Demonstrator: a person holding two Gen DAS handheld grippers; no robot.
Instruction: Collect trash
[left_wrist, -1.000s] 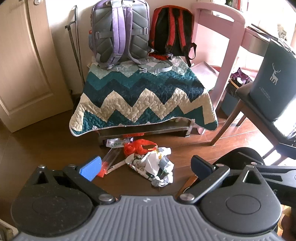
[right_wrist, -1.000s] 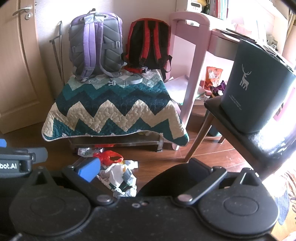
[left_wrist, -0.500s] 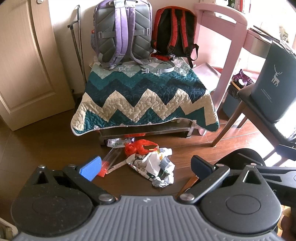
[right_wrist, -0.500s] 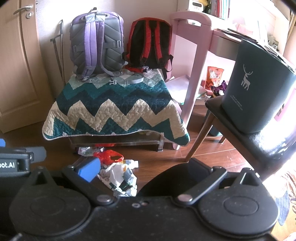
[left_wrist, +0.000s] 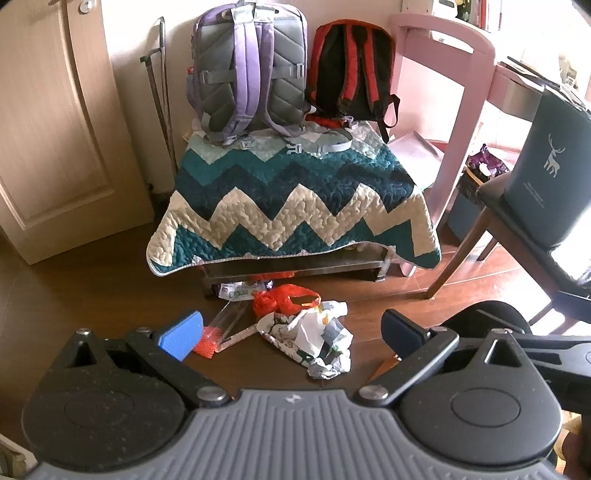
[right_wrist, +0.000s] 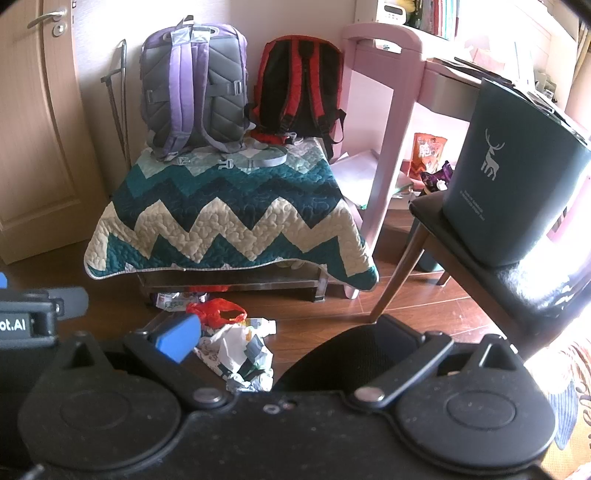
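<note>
Left wrist view puts your left gripper (left_wrist: 291, 328) nearest, its fingers (left_wrist: 181, 334) spread wide apart with nothing between them, hanging above the floor (left_wrist: 85, 295). Your right gripper (right_wrist: 284, 334) sits close beside it in the right wrist view; its blue finger and dark finger are likewise wide apart and hold nothing.

Just past the left gripper's tips lies the trash: a crumpled wrapper (left_wrist: 312, 338) of white printed plastic on the floor, with a clear packet (left_wrist: 225, 325) holding small orange bits to its left. Touching the wrapper's far side is a red plastic bag (left_wrist: 286, 299), and behind that a small printed packet (left_wrist: 240, 290) lies at the foot of the low counter (left_wrist: 295, 264). That counter is draped in a zigzag quilt (left_wrist: 291, 206) and carries two backpacks (left_wrist: 251, 77).

Further off to the right, a dark bin (right_wrist: 517, 184) with a deer on it stands on a chair (right_wrist: 480, 258); it looks like the place for the trash.

You seem to be at the approach step, nothing collected yet. Next, lower the left gripper until the crumpled wrapper sits between the fingers, then close. Go low, since the wrapper is soft and flat against the floor.
</note>
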